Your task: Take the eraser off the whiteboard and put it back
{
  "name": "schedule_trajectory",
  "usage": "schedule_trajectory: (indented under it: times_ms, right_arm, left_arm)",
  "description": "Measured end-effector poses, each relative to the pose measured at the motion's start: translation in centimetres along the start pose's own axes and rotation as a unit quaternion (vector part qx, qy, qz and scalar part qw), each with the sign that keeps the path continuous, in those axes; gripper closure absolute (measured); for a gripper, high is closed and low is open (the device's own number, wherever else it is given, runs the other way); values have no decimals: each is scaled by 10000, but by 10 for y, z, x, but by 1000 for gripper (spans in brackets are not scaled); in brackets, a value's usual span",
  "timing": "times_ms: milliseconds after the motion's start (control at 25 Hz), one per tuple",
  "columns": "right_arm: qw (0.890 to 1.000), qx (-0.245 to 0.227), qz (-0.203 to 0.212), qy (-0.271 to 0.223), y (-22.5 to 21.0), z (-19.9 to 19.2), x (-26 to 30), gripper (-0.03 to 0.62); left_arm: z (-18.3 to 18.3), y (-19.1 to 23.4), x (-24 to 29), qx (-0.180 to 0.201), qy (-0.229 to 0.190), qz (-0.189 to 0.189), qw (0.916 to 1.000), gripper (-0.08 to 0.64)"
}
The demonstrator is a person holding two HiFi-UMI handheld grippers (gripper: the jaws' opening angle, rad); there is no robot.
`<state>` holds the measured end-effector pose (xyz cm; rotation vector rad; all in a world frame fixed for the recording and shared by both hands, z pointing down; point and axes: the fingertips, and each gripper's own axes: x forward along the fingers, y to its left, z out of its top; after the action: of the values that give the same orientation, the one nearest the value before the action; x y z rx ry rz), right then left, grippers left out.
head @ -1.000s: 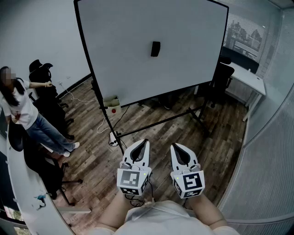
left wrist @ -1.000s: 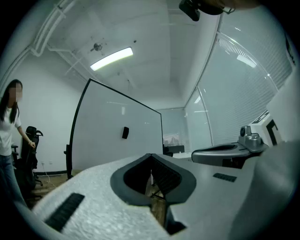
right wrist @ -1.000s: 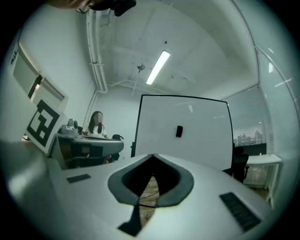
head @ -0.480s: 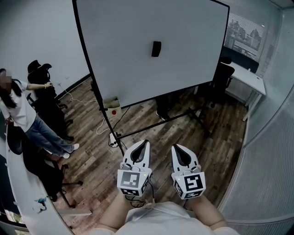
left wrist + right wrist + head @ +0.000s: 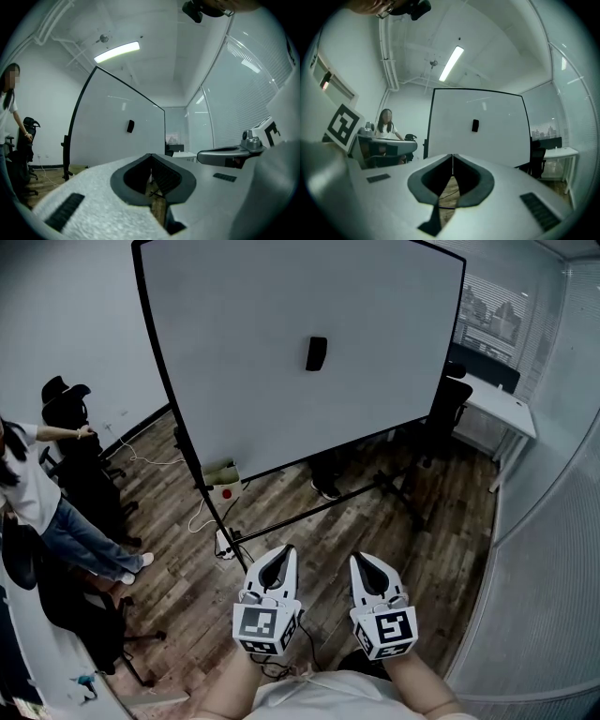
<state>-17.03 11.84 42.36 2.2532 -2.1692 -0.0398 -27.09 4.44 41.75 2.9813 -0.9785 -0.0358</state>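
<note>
Eraser: the eraser is a small dark block. It sits upright on the face of the whiteboard, a little right of the middle and in the upper half. No gripper touches it.
Whiteboard: the whiteboard is large and white with a black frame. It stands on a black stand whose long bar lies on the floor.
Left gripper: the left gripper is held low in front of the person's body, well apart from the board and pointing toward it. In the left gripper view its two jaws are pressed together at the tips, with only the floor seen through the gap behind them.
Right gripper: the right gripper is just beside the left one and points the same way. In the right gripper view its jaws also meet at the tips and nothing is between them. The eraser is seen far ahead, above the tips.
Floor: the floor is of dark wooden planks.
Foot of the board: a small box with a red spot stands near the left leg of the stand. A white power strip with a cable lies near it.
Left edge: a person in a white shirt and jeans stands there, with one arm stretched toward a black chair.
Right side: a white desk stands behind the board's right edge, under a window with blinds.
</note>
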Motion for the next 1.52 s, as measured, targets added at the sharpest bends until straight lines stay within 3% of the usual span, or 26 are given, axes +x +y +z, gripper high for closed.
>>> schedule_trajectory:
  times_ms: [320,640,920,1200,1520]
  right_arm:
    - [9995,11,299,-84,-59,-13,63,565]
    - [9958,-25,908,-120,-170,-8,148,565]
    - [9890,-206,1456,-157,-254,3,224,565]
    - [9852,-127,1708,-75,-280,-6,277,565]
    - [9838,-228,1772,-131,-284,2,330,565]
  left_arm:
    - [-8,8,81,92,-30,262,9996,543]
    - [-4,6,206,122,-98,934,9955,543]
    - [6,12,305,19,-306,1601,9866,543]
    - [17,34,354,122,-331,2000,9792,543]
    - [37,79,399,163,-488,2154,9752,541]
